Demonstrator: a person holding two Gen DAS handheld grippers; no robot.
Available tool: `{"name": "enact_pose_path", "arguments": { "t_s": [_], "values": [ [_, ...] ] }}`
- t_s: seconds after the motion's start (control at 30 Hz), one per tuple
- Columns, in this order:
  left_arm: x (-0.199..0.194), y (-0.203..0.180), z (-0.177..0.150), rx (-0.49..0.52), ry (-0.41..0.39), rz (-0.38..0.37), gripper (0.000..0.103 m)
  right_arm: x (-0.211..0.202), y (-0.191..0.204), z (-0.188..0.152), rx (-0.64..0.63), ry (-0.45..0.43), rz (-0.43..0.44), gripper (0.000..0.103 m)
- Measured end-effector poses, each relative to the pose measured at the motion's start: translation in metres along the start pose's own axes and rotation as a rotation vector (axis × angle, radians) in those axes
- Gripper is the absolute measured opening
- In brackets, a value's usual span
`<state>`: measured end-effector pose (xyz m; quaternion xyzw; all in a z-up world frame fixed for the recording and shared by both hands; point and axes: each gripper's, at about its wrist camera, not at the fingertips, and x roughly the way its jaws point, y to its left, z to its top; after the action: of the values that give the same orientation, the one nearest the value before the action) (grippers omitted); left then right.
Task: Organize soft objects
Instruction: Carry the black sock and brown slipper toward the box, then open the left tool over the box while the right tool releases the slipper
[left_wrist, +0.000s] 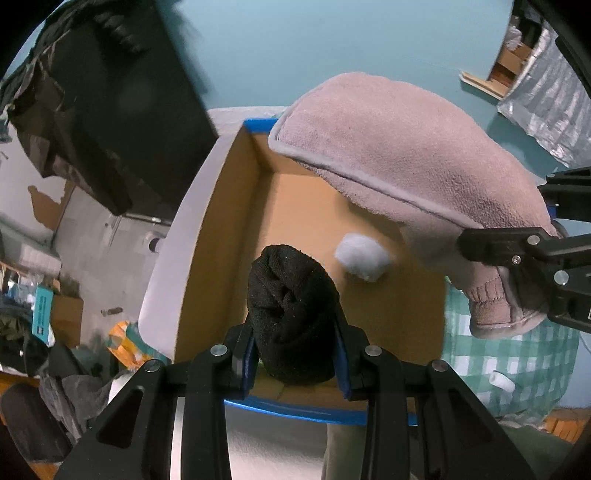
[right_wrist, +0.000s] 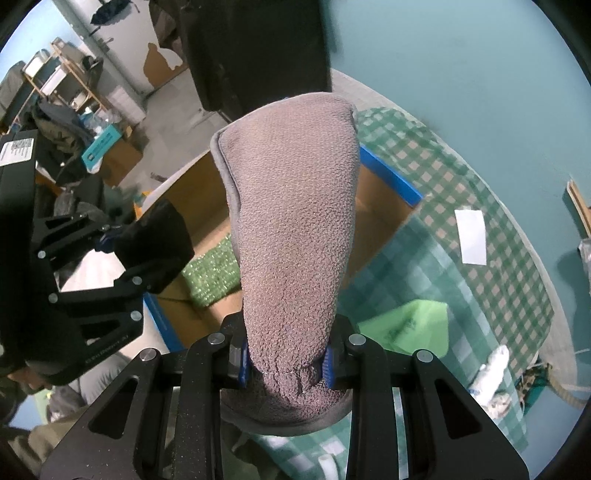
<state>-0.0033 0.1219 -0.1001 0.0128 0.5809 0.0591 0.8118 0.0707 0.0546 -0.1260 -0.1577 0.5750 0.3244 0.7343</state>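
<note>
My left gripper (left_wrist: 293, 354) is shut on a rolled black sock (left_wrist: 291, 314) and holds it over the near edge of an open cardboard box (left_wrist: 236, 229) with blue-taped rims. A white cotton ball (left_wrist: 362, 258) lies on the box floor. My right gripper (right_wrist: 286, 363) is shut on the heel of a grey-pink fleece slipper (right_wrist: 291, 229), which points out over the box; the slipper also shows in the left wrist view (left_wrist: 399, 166). The sock shows in the right wrist view (right_wrist: 155, 243) at the left. A green sparkly sponge (right_wrist: 212, 275) lies in the box.
The box stands on a round table with a green checked cloth (right_wrist: 461, 206). On the cloth lie a white card (right_wrist: 471, 236), a light green bag (right_wrist: 410, 325) and a white wad (right_wrist: 491, 373). A black chair back (right_wrist: 255, 48) rises behind the table.
</note>
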Motion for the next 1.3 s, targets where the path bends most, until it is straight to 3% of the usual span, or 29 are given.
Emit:
{"name": "enact_pose_path", "arguments": {
  "t_s": [0.4,0.57,0.7,0.8,0.83,1.3],
  "values": [
    [0.037,0.029,-0.004,-0.071,0.087,0.029,0.035,0.046,0.016,0.022,0.005,0.071,0.005,0.027],
    [0.046,0.031,-0.005,-0.074,0.109,0.039,0.041,0.058,0.017,0.027,0.051,0.076,0.019,0.029],
    [0.046,0.027,-0.004,-0.060,0.113,0.077,0.072,0.058,0.016,0.031,0.091,0.055,0.016,0.044],
    [0.041,0.025,-0.005,-0.057,0.088,0.095,0.078,0.057,0.015,0.032,0.117,0.062,0.010,0.064],
    [0.038,0.024,-0.005,-0.050,0.077,0.102,0.080,0.055,0.015,0.031,0.123,0.055,0.008,0.066],
    [0.024,0.009,-0.007,0.040,0.045,0.117,0.081,0.031,0.009,0.022,0.101,0.015,-0.057,0.072]
  ]
}}
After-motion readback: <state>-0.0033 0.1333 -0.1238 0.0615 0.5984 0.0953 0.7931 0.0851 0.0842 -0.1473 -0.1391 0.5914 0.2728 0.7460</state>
